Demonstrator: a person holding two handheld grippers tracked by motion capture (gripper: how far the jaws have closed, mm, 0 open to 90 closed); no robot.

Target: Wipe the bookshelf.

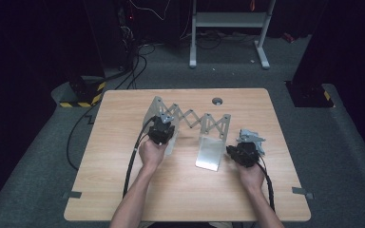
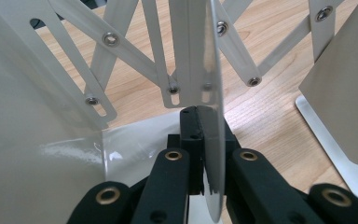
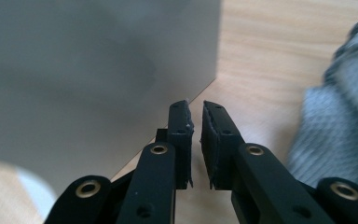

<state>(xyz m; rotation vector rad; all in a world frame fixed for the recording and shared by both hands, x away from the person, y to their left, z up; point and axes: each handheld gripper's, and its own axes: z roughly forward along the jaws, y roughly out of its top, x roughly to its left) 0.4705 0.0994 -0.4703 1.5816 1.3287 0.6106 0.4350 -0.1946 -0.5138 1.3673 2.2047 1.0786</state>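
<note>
The wooden table (image 1: 123, 190) stands on grey carpet in a dark room. On it sits 1 expandable metal file rack (image 1: 190, 121), its scissor lattice stretched out, with 3 divider plates countable. The left gripper (image 1: 164, 132) is clamped on the edge of 1 divider plate (image 2: 212, 84), probably to steady or slide that end. The right gripper (image 1: 231, 151) is nearly closed, a narrow gap between its jaws, gripping nothing, just beside the right-hand plate (image 1: 211, 151), apparently positioned to take it.
</note>
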